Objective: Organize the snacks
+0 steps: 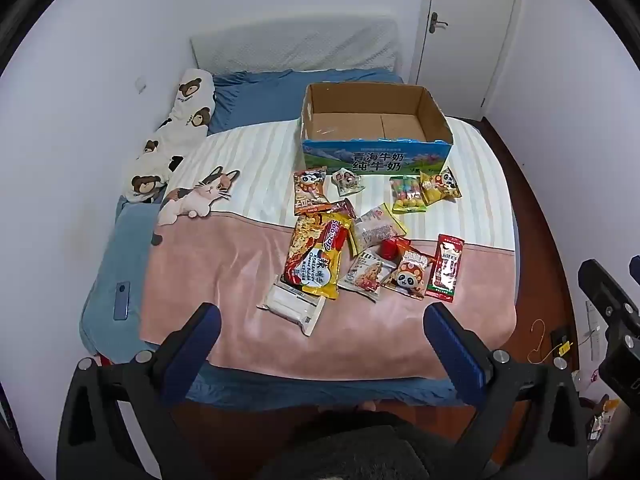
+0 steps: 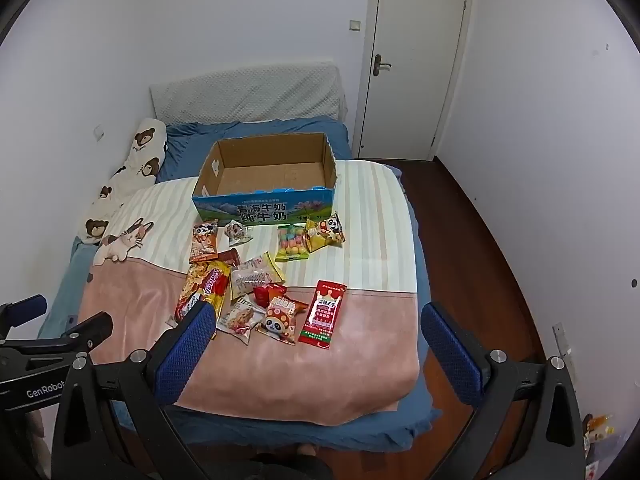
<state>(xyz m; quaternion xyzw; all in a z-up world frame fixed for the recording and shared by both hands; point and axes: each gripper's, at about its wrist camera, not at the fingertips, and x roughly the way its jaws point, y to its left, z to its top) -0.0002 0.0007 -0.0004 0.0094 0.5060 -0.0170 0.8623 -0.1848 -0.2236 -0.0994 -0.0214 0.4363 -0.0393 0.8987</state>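
An open cardboard milk box (image 1: pixel 376 152) (image 2: pixel 266 210) stands empty on the bed, past several loose snack packets. Among them are a big yellow noodle pack (image 1: pixel 320 256) (image 2: pixel 204 290), a white packet (image 1: pixel 292 306), a red sachet (image 1: pixel 446 268) (image 2: pixel 323 314), a panda packet (image 1: pixel 408 278) (image 2: pixel 280 320) and a candy bag (image 1: pixel 406 194) (image 2: pixel 292 242). My left gripper (image 1: pixel 322 314) is open and empty over the bed's near edge, short of the white packet. My right gripper (image 2: pixel 316 320) is open and empty, held above the near snacks.
The bed carries a pink and striped blanket (image 1: pixel 224 264) (image 2: pixel 372 220), a bear pillow (image 1: pixel 176 132) at the left wall and a phone (image 1: pixel 121 300) near the left edge. A white door (image 2: pixel 412 64) and dark wood floor (image 2: pixel 472 232) lie to the right.
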